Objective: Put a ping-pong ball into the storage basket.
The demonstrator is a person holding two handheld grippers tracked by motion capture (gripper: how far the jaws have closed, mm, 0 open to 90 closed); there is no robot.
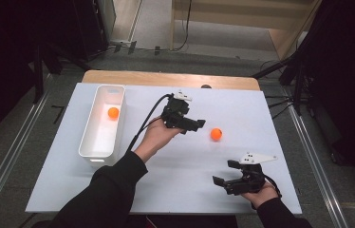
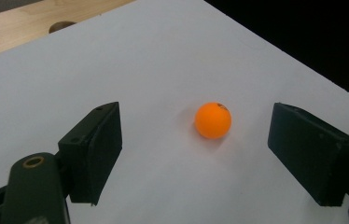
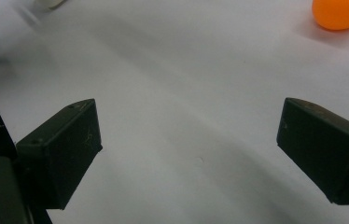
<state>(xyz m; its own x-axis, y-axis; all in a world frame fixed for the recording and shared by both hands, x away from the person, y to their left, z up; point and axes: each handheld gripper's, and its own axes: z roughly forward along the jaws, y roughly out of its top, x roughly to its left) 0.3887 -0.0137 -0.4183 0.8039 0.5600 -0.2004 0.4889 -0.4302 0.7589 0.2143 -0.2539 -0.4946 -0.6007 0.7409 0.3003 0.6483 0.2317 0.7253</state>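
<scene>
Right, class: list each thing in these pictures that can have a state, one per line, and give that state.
left gripper: open, jaws either side of the loose ball, not touching it
right gripper: open, nothing between its jaws
orange ball on the table: loose, resting on the white sheet
white bin: upright, open-topped
orange ball in the bin: resting inside

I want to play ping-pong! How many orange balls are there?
2. One orange ball lies inside the white bin; the other ball sits on the white sheet, just ahead of the open left gripper. Nothing seems to hide more.
</scene>
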